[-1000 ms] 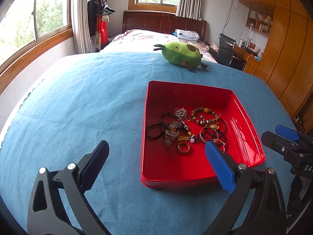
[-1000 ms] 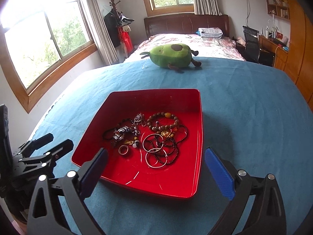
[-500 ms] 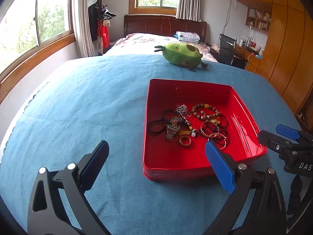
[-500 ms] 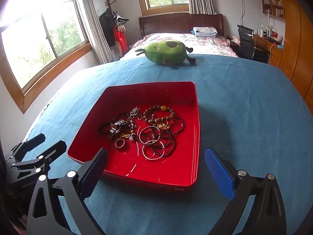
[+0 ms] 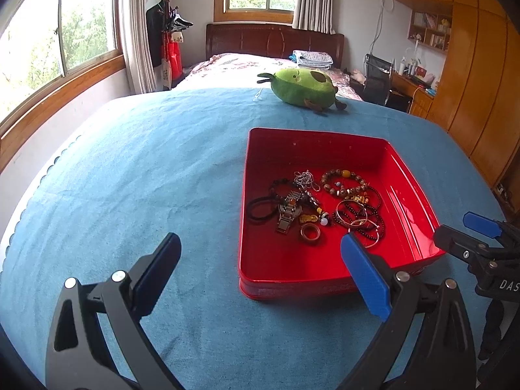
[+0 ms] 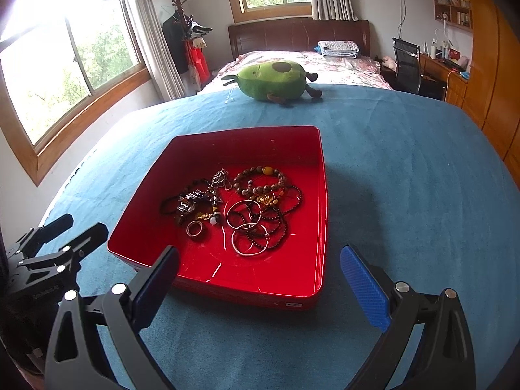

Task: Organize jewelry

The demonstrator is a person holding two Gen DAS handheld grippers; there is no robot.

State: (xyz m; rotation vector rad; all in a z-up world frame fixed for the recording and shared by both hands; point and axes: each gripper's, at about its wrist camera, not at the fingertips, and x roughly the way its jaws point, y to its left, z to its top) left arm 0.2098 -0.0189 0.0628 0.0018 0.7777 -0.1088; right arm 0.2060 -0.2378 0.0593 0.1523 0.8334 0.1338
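Observation:
A red tray (image 5: 406,169) (image 6: 321,175) sits on the blue cloth with a tangle of jewelry in it: a brown bead bracelet (image 5: 344,182) (image 6: 260,178), silver bangles (image 6: 247,234), dark bead strings (image 5: 370,217), a metal watch (image 5: 287,211), a ring (image 5: 310,232) (image 6: 194,228) and a black hair tie (image 5: 260,211). My left gripper (image 5: 260,260) is open, held back from the tray's near left corner. My right gripper (image 6: 260,269) is open too, just short of the tray's near edge. Neither holds anything.
A green avocado plush (image 5: 304,89) (image 6: 274,79) lies at the far edge of the blue cloth (image 5: 130,178). Behind it are a bed, a coat stand, a desk with a chair and wooden wardrobes on the right.
Both grippers have drawn back and lifted a little from the tray, so it looks smaller and further off. The jaws stayed open and the jewelry has not moved.

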